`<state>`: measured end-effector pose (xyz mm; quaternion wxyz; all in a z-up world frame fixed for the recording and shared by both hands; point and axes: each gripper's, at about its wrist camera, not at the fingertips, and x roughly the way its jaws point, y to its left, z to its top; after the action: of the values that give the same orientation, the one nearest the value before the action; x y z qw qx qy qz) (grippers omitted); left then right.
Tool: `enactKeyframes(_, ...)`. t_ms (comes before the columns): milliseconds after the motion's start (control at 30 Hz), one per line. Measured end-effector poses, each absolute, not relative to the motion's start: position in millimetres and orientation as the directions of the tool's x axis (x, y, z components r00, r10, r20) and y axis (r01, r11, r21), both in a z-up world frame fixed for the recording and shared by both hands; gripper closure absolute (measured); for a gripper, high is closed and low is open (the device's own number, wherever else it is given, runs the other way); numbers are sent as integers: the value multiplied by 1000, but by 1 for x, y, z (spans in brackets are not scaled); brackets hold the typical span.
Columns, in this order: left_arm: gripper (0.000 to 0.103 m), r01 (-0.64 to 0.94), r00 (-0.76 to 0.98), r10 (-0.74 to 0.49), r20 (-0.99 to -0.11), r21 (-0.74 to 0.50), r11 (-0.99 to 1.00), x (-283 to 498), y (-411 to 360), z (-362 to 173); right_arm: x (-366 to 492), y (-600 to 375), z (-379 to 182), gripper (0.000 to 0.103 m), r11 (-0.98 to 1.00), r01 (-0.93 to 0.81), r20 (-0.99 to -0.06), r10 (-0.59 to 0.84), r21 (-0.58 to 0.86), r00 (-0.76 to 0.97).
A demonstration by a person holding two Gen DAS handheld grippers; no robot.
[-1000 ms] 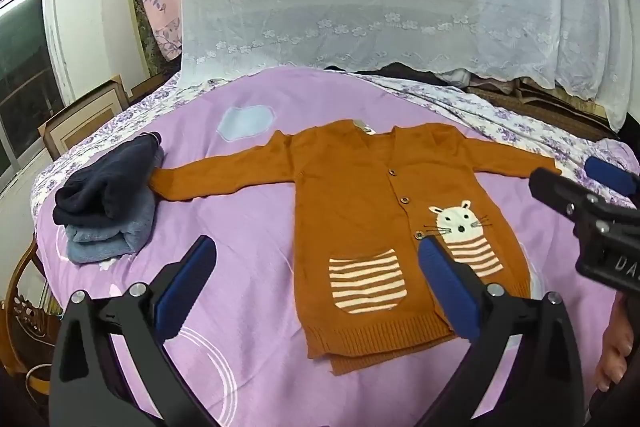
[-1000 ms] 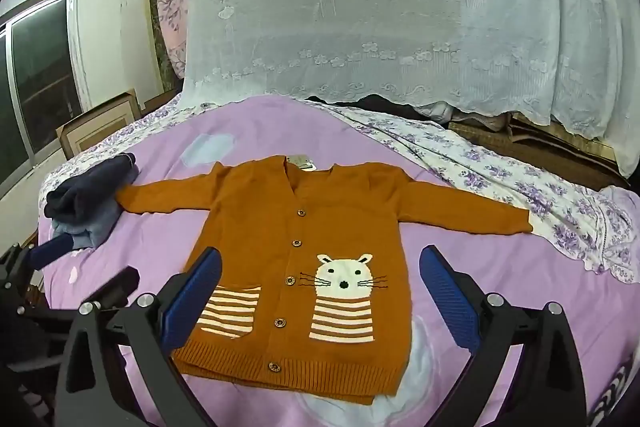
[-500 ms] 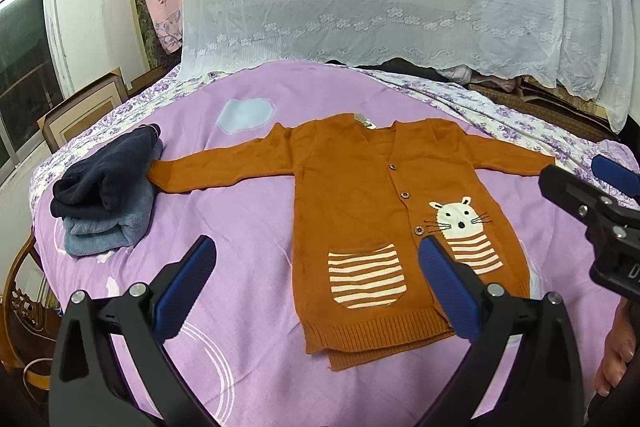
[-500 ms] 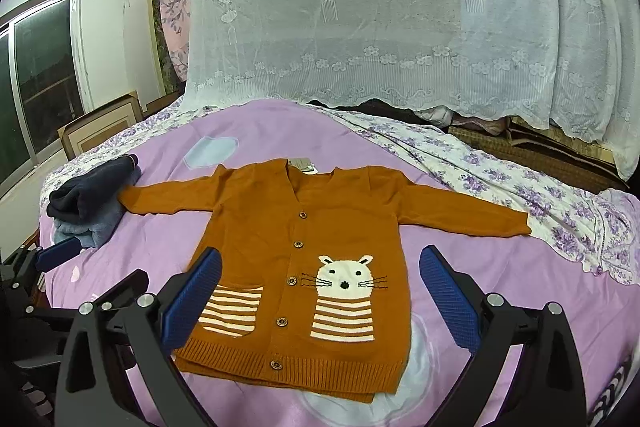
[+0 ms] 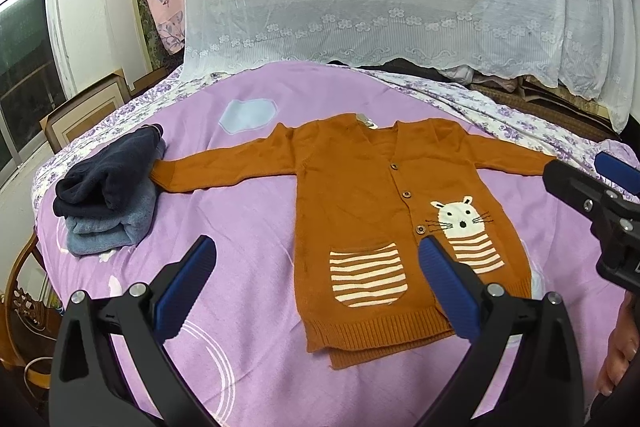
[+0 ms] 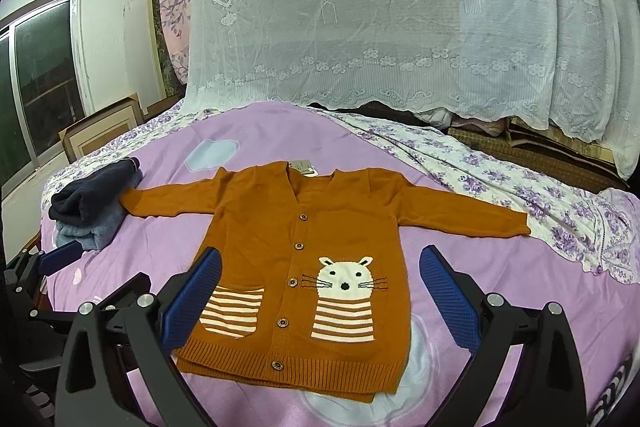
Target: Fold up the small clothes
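On the far left of the purple bedspread you have a folded pile of dark and blue clothes, its edge just touching the left cuff of the orange cardigan. The cardigan lies flat and face up mid-bed, buttoned, both sleeves spread, with a striped pocket and a white cat face. Your left gripper hovers above the hem with its jaws wide apart, holding nothing. Your right gripper is likewise spread wide and empty over the lower cardigan. A white lace net hangs behind.
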<state>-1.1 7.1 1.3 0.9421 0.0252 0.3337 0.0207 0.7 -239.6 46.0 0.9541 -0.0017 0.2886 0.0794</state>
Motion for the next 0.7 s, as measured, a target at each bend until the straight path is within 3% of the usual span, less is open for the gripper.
enactKeyframes(700, 4, -23, 783, 63, -619, 72, 997, -4, 5, 2, 0, -239, 50, 3, 987, -154, -547, 153, 44, 823)
